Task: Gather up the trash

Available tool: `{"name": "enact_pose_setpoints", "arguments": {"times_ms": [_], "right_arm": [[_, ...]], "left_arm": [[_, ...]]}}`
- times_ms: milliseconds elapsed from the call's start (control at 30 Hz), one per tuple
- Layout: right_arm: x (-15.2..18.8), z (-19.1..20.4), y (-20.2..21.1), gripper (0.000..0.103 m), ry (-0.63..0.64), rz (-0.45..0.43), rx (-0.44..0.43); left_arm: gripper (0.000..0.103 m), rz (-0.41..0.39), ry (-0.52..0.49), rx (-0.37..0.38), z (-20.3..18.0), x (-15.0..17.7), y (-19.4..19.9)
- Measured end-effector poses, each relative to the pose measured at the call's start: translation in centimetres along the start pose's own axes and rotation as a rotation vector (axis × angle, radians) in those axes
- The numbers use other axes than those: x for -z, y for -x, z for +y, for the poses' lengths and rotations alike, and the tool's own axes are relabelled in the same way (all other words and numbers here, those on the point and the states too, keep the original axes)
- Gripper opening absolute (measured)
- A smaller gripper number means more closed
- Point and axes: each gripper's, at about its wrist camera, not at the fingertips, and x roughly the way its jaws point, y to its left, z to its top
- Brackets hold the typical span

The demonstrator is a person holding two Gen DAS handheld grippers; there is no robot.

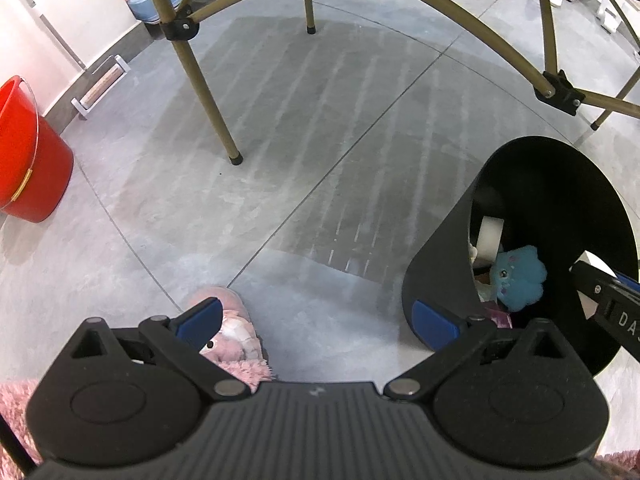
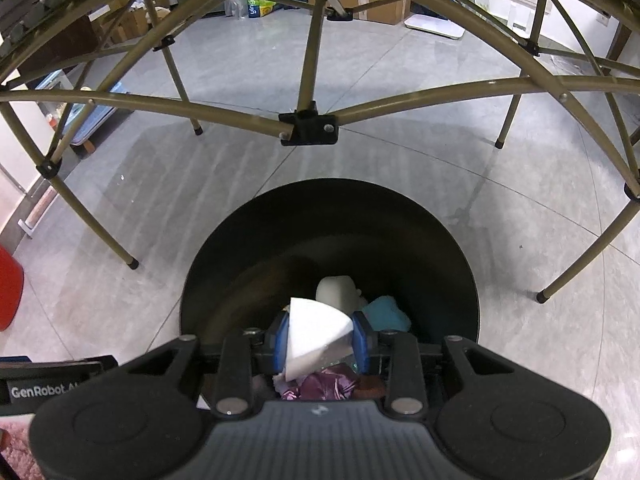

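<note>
Trash is partly gathered: the black bin (image 2: 328, 248) on the tiled floor already holds a blue plush (image 1: 518, 272), a white roll (image 1: 490, 236) and crumpled purple wrapping (image 2: 324, 386). The right gripper (image 2: 320, 338) hangs over the bin's mouth, clamped on a white wedge of foam or paper (image 2: 316, 332), which by my reading only needs dropping. The left gripper (image 1: 320, 320) is spread wide and empty, just left of the bin, above a pink slipper (image 1: 236, 336). No other litter shows on the floor.

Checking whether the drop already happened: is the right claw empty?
No, the right claw is shut on a white wedge-shaped piece, held above the open black bin.
</note>
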Motion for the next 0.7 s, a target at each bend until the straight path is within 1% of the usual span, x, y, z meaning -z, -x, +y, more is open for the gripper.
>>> {"name": "enact_pose_setpoints", "arguments": {"times_ms": [167, 267, 300, 333, 367, 400, 433, 567, 700], "right_arm": [[-0.08, 0.18, -0.03, 0.032, 0.004, -0.001, -0.004], [-0.09, 0.07, -0.10, 0.035, 0.001, 0.001, -0.008], [-0.09, 0.00, -0.09, 0.042, -0.003, 0.001, -0.010], [-0.14, -0.12, -0.17, 0.059, -0.011, 0.006, -0.012], [-0.15, -0.21, -0.26, 0.070, -0.019, 0.011, -0.014], [-0.12, -0.19, -0.34, 0.090, -0.023, 0.014, -0.015], [-0.09, -0.20, -0.38, 0.097, -0.025, 0.014, -0.014], [-0.06, -0.14, -0.46, 0.102, -0.021, 0.011, 0.015], [-0.03, -0.18, -0.69, 0.103, -0.025, 0.027, 0.013]], "left_arm": [[0.103, 0.002, -0.001, -0.002, -0.12, 0.04, -0.06], [0.103, 0.003, -0.001, -0.001, -0.11, -0.02, -0.04], [0.103, 0.003, -0.001, -0.001, -0.10, -0.01, -0.03], [0.103, 0.003, -0.002, 0.000, -0.10, -0.03, -0.05], [0.103, 0.004, -0.002, 0.001, -0.16, -0.06, -0.06], [0.103, 0.005, -0.002, 0.002, -0.14, -0.05, -0.06], [0.103, 0.005, -0.003, 0.002, -0.14, -0.03, -0.07], [0.103, 0.005, -0.003, 0.002, -0.14, -0.05, -0.06], [0.103, 0.005, -0.003, 0.002, -0.14, -0.05, -0.05]]}}
